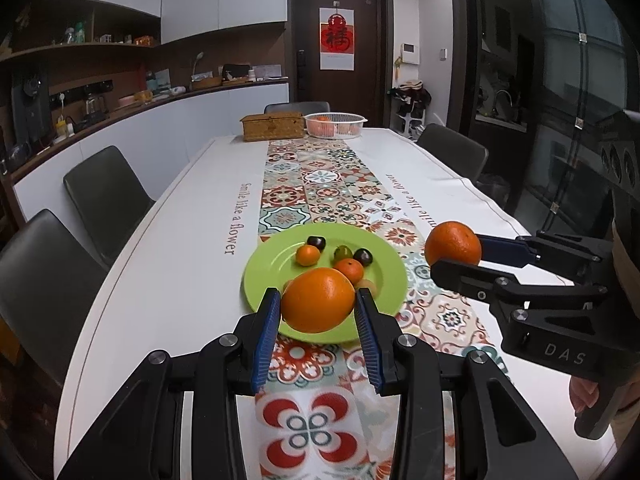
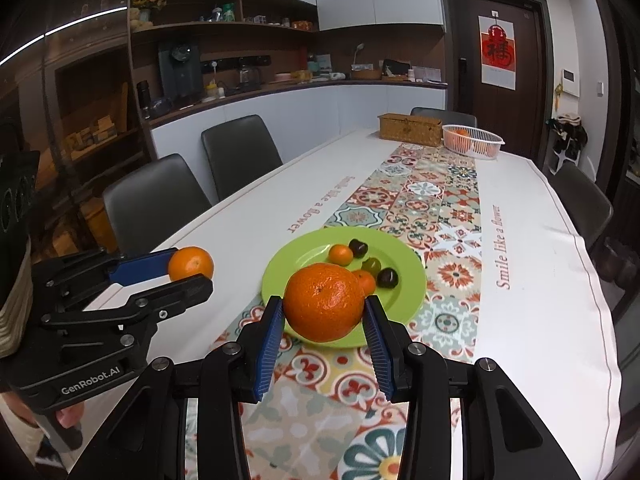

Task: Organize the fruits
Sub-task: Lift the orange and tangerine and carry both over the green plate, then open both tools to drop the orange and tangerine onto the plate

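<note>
My left gripper [image 1: 318, 306] is shut on a smooth orange [image 1: 318, 300], held above the near rim of a green plate [image 1: 264, 268]. My right gripper [image 2: 324, 312] is shut on a second, rougher orange [image 2: 324, 300] over the same green plate [image 2: 404, 280]. Each gripper shows in the other's view: the right gripper [image 1: 456, 254] with its orange [image 1: 453, 243] to the right of the plate, the left gripper [image 2: 188, 272] with its orange [image 2: 190, 263] to the left. On the plate lie small tangerines [image 1: 308, 255], dark fruits [image 1: 363, 257] and a green one [image 1: 343, 252].
At the table's far end stand a white basket [image 1: 335, 124] holding oranges and a wicker box [image 1: 272, 126]. A patterned runner [image 1: 320, 184] runs down the white tablecloth. Dark chairs [image 1: 104, 196] line both long sides. A hand [image 1: 586, 394] grips the right gripper's handle.
</note>
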Available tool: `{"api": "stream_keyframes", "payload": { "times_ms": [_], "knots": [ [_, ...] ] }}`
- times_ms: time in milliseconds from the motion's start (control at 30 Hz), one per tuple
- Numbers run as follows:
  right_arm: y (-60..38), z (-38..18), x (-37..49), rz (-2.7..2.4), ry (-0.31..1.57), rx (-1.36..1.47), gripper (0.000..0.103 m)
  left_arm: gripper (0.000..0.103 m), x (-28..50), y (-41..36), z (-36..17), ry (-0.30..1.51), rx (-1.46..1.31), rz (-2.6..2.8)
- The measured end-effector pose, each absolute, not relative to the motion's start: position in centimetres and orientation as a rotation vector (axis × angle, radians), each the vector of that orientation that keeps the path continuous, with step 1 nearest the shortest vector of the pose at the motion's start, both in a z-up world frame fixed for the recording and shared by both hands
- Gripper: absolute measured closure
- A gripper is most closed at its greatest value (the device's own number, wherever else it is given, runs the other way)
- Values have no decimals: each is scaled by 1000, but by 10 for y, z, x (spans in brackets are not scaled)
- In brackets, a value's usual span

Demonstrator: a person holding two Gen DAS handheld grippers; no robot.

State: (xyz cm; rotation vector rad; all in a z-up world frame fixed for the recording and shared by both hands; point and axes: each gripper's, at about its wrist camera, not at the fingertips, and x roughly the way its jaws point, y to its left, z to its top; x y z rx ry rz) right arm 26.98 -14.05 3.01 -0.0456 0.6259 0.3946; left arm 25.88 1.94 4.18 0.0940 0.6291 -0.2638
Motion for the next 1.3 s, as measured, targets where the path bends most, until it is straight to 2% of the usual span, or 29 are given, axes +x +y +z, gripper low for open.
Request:
{"api": "stream_keyframes", "payload": {
  "times_ms": [1300],
  "knots": [
    [-105, -40, 407, 403, 780, -150, 62, 65, 404, 35, -39, 779, 99, -320]
  ]
}}
